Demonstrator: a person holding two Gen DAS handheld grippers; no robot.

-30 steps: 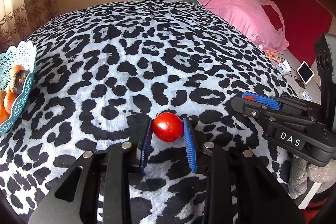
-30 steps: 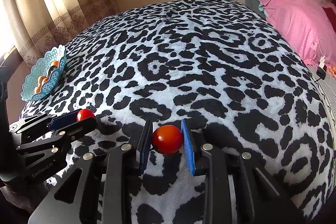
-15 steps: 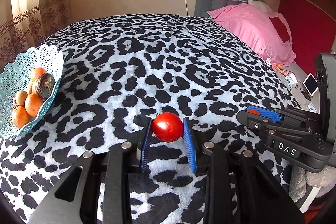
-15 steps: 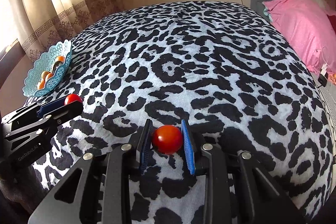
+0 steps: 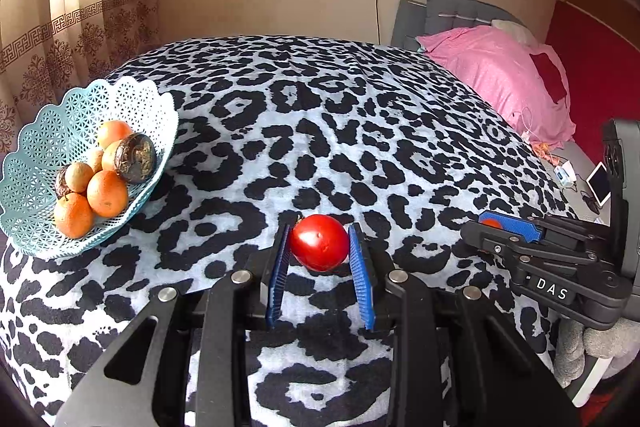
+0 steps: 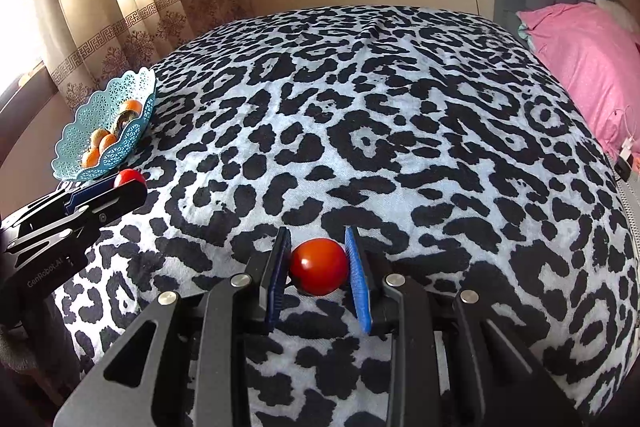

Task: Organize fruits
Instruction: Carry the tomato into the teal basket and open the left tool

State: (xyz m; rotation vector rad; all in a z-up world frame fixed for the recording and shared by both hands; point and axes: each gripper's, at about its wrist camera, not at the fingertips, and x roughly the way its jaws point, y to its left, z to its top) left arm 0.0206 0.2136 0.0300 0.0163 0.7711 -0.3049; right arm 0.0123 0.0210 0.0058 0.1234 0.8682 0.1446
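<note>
Fruits are sitting in two places: some are lying in the turquoise lattice plastic basket [image 5: 48,123], and two round red glossy fruits, probably tomatoes, are being carried above the black-and-white leopard-print blanket [image 5: 320,131] that is covering the bed. The basket is resting near the left edge of the bed and is leaning a little. It is lying forward and to the left of both grippers, and the left gripper [image 5: 320,247] is clearly the nearer one; in the right wrist view its tip is appearing just beside the basket rim.

The left gripper is closed around one red tomato [image 5: 319,242], with both blue pads pressing its sides. The right gripper [image 6: 318,259] is gripping the second red tomato [image 6: 319,261] in the same way.

Inside the basket, round orange fruits [image 5: 107,193] and a dark brownish round fruit [image 5: 135,158] are piled together; how many are lying underneath I cannot tell. From the left wrist view the right gripper's tomato is showing only as a small red spot.
</note>
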